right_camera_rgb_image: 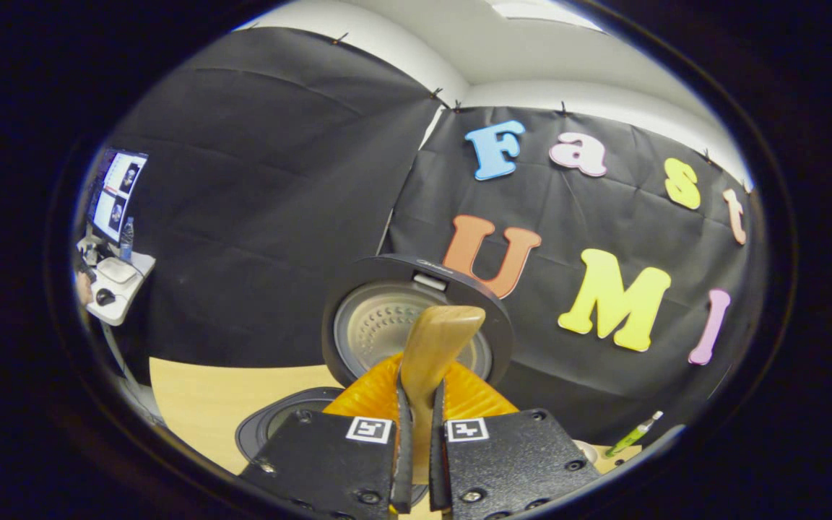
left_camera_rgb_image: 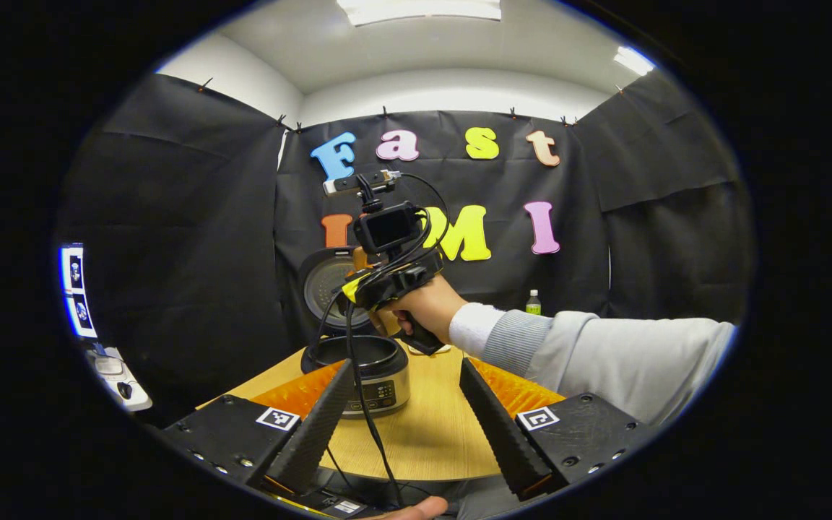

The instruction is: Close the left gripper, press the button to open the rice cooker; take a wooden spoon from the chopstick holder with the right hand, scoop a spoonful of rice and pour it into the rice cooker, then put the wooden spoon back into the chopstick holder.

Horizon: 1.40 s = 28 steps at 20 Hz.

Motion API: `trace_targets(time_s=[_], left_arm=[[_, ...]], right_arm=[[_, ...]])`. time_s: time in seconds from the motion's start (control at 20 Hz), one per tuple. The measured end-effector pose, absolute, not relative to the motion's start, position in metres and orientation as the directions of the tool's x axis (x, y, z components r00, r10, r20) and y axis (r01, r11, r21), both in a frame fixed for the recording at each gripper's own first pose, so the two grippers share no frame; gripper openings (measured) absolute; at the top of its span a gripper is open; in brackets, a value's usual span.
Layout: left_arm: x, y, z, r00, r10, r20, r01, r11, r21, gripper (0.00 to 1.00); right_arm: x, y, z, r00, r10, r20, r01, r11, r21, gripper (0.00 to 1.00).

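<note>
Black cloth hangs all around my booth, and a round light wooden table (left_camera_rgb_image: 430,440) sits in front of it.

On the far left part of the table stands the black and silver rice cooker (left_camera_rgb_image: 376,375). Its round lid (left_camera_rgb_image: 329,285) is up, so I can look into the dark pot. In the right gripper view the open lid (right_camera_rgb_image: 416,318) is just past my fingers, and the rim of the pot (right_camera_rgb_image: 282,422) is low on the left.

My left gripper (left_camera_rgb_image: 405,415) is held near me, in front of the table. Its two black ridged fingers (left_camera_rgb_image: 315,430) stand wide apart with nothing between them. The rice cooker is just past the left finger.

My right gripper (right_camera_rgb_image: 419,433) is squeezed tight on the flat light wooden spoon (right_camera_rgb_image: 434,343). Both thin black fingers (right_camera_rgb_image: 403,448) press on the handle. The spoon sticks up and away from the gripper, with its wide end in front of the cooker lid.

In the left gripper view I see my right gripper (left_camera_rgb_image: 387,282) held up over the open pot. A hand (left_camera_rgb_image: 427,307) in a grey sleeve (left_camera_rgb_image: 604,354) holds it.

A small green-capped bottle (left_camera_rgb_image: 533,302) stands far back on the right. A desk with a lit screen (right_camera_rgb_image: 116,195) is far off to the left.
</note>
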<state>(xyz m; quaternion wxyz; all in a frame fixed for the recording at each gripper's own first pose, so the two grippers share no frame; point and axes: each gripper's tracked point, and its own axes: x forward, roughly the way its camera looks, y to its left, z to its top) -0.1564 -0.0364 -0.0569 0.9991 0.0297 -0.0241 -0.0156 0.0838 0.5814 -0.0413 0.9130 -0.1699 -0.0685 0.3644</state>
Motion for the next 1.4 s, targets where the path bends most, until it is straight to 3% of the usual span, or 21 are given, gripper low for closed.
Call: trace_targets(time_s=[0.7,1.4], left_arm=[[-0.148,-0.025,-0.048,0.996,0.047,0.075,-0.043,0.998,-0.049,0.94],[-0.138,-0.016,-0.055,0.992,0.112,0.053,-0.108,0.992,-0.059,0.95]], right_arm=[[0.16,0.368,0.003,0.88,0.472,0.05,-0.45,0.864,-0.227,0.14],[0.232,0.151,-0.043,0.983,0.184,0.025,-0.182,0.98,-0.081,0.16]])
